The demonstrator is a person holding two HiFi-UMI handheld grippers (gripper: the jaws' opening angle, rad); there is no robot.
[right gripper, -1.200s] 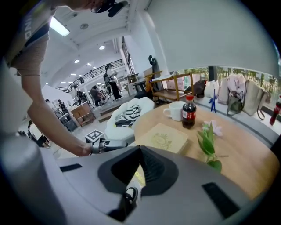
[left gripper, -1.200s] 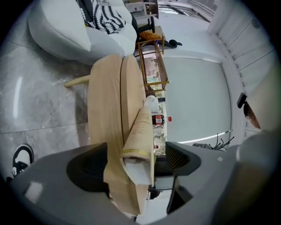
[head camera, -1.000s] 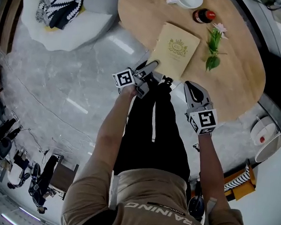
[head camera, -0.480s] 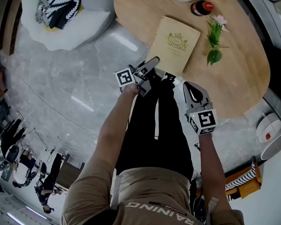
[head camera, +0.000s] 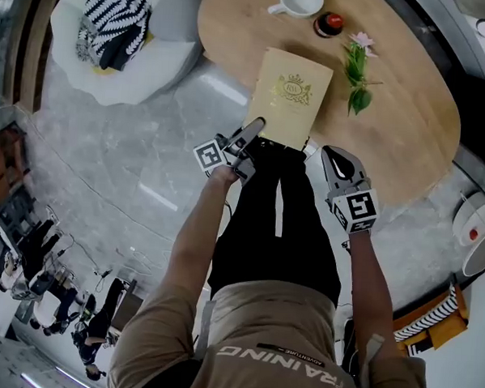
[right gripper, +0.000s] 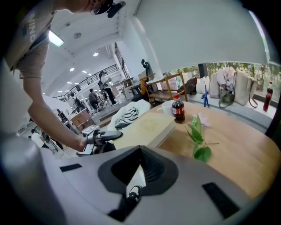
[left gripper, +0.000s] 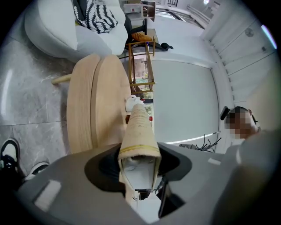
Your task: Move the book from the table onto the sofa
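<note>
- Nearest, the right gripper (head camera: 334, 157) hangs over the near edge of the wooden surface (head camera: 416, 133), beside the black trousers (head camera: 273, 223). Its jaws are drawn together at the tips, with nothing between them.
- The left gripper (head camera: 252, 133) points level at the book's near left corner. Its jaws have just been closing and now pinch the book's near edge, with cover and pages between the pads.
- The book (head camera: 288, 98) has a cream cover with a gold crest and lies lengthwise away from the person. Its near end juts past the surface's edge. I cannot tell whether the far end rests on the wood.
- Right of the book and apart from it, a green sprig (head camera: 356, 69) with a pink flower lies flat.
- Beyond stands a dark bottle (head camera: 328, 23) with a red cap, and a white cup (head camera: 299, 1) just left of it.
- Farthest left, across the grey floor (head camera: 106, 166), is the white sofa (head camera: 152, 59), with a striped cloth (head camera: 114, 12) on its seat, well apart from the book.
</note>
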